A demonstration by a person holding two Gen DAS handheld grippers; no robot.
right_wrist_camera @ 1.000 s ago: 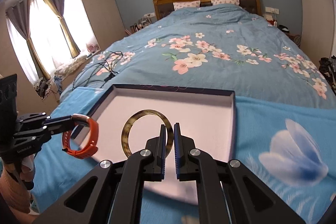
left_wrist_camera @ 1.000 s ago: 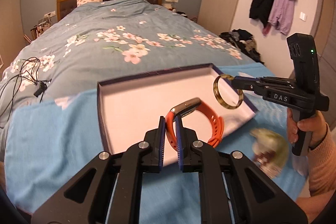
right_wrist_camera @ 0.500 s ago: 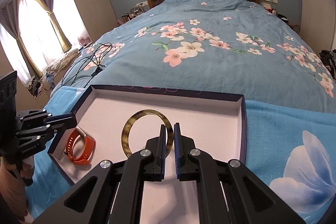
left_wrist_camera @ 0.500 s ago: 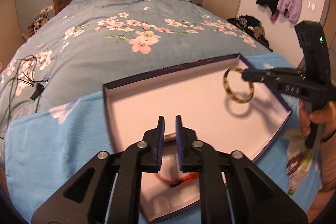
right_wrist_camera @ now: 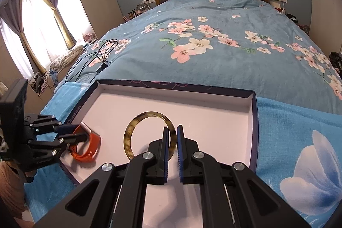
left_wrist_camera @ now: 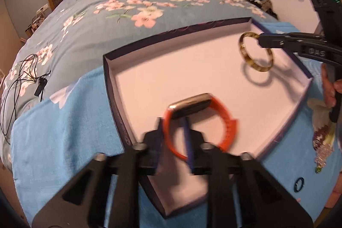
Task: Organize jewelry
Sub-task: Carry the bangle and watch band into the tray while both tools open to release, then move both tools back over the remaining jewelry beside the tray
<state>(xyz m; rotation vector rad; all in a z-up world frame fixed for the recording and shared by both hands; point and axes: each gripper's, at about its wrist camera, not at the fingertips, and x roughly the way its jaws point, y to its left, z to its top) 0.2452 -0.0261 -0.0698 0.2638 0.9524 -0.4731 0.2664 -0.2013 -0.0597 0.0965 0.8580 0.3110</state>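
Observation:
A shallow dark-rimmed box (left_wrist_camera: 106, 69) (right_wrist_camera: 254, 121) with a white floor lies on a light-blue towel on the bed. An orange watch (left_wrist_camera: 224, 121) (right_wrist_camera: 92, 142) stands on edge in the box's near left corner. My left gripper (left_wrist_camera: 173, 140) (right_wrist_camera: 73, 133) is low over that corner, its jaws closing on the strap that runs between them; the view is blurred. My right gripper (right_wrist_camera: 173, 136) (left_wrist_camera: 261, 41) is shut on a tortoiseshell bangle (right_wrist_camera: 130, 138) (left_wrist_camera: 245, 52). It holds the bangle just above the box floor at the right side, where its shadow falls.
Black cables (left_wrist_camera: 19, 78) (right_wrist_camera: 92, 59) lie on the flowered quilt to the left. On the towel right of the box are a beaded ornament (left_wrist_camera: 322, 142) and a small blue ring (left_wrist_camera: 298, 184). A hand (left_wrist_camera: 329, 89) grips the right tool; clothes hang on the far wall.
The left gripper sank from above the box into its near corner. The watch dropped onto the floor half a second ago and now stands between the fingers again. The bangle moved slightly lower.

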